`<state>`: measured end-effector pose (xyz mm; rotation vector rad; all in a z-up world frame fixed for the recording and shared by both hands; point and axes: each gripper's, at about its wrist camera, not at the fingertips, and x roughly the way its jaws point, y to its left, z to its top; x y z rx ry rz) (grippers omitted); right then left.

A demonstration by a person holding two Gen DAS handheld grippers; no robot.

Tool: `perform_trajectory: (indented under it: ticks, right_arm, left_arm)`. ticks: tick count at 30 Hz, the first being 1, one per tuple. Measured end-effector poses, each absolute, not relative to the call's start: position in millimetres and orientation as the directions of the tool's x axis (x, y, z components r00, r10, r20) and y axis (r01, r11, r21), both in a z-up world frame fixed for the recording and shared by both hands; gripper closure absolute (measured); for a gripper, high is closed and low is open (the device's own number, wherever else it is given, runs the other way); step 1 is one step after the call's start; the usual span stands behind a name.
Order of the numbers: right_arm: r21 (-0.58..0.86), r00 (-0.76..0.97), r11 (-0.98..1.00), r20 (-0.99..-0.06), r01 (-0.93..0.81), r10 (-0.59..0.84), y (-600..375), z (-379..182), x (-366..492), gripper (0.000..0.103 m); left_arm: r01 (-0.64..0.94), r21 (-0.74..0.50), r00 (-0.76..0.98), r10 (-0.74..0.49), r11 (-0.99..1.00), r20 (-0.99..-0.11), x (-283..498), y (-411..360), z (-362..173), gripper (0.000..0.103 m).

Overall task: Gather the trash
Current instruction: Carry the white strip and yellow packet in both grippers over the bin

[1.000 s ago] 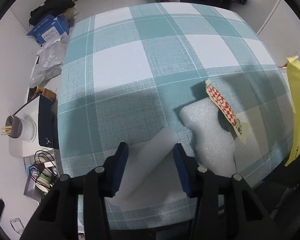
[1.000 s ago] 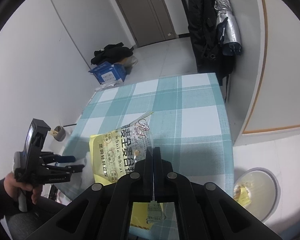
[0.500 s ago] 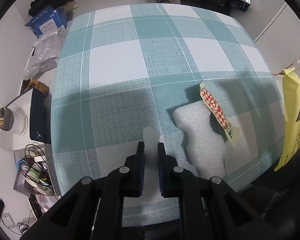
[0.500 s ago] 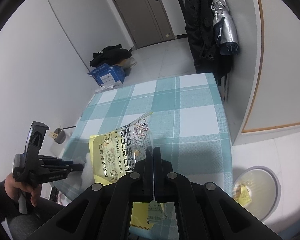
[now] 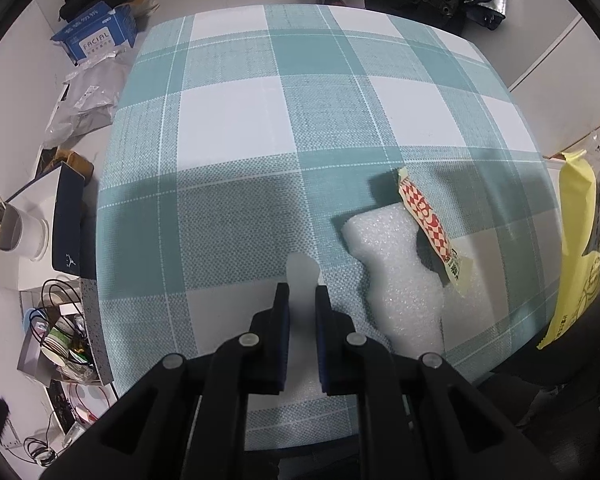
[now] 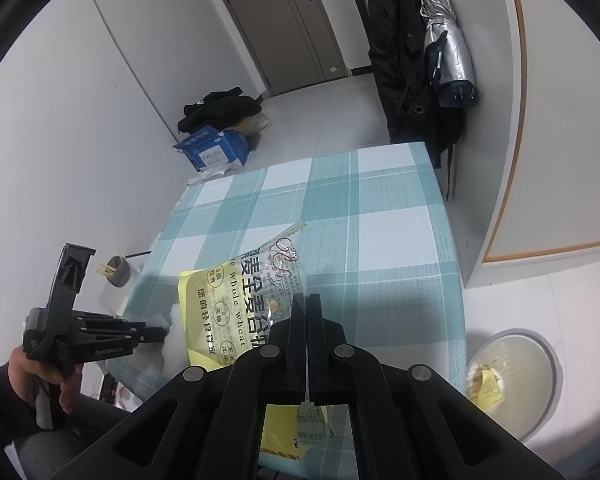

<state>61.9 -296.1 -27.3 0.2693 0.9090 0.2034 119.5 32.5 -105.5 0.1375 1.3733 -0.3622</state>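
My left gripper (image 5: 302, 294) is shut on a thin white foam strip (image 5: 301, 276) and holds it just above the checked tablecloth (image 5: 260, 128) near the front edge. A larger white foam piece (image 5: 396, 268) lies to its right, with a red-and-white checked wrapper (image 5: 430, 226) resting on it. My right gripper (image 6: 306, 306) is shut on a yellow and clear food bag (image 6: 236, 312) and holds it in the air over the table's right side; the bag also shows in the left wrist view (image 5: 576, 248). The left gripper (image 6: 156, 332) appears at the left of the right wrist view.
A round bin (image 6: 512, 376) with trash inside stands on the floor right of the table. A white cup with sticks (image 5: 8, 228), a dark box (image 5: 68, 228) and a tray of clutter (image 5: 60, 340) sit left of the table. A blue carton (image 5: 96, 36) lies on the floor beyond.
My left gripper has closed on the foam strip, which lay flat between open fingers a second ago, and has lifted slightly. The right gripper has kept the bag almost still.
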Motion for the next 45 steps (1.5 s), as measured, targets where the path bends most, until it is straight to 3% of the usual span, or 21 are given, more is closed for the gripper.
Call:
perform_trajectory:
  ticks: [20, 30, 45]
  right_arm:
    - [0.286, 0.610, 0.957, -0.751, -0.045, 0.253, -294.5, -20.6, 69.0, 0.103]
    - [0.300, 0.637, 0.953, -0.730, -0.026, 0.248, -296.3, -4.4, 70.0, 0.103]
    - [0.306, 0.747, 0.951, -0.623, -0.037, 0.230, -322.1, 90.4, 76.8, 0.103]
  left_arm:
    - [0.227, -0.326, 0.215, -0.374, 0.917, -0.902, 118.3, 39.9, -70.6, 0.096]
    - [0.244, -0.373, 0.263, -0.431, 0.895, -0.863, 114.8, 35.0, -40.7, 0.096]
    - [0.366, -0.404, 0.361, -0.528, 0.839, -0.769, 113.4, -7.3, 46.5, 0.096]
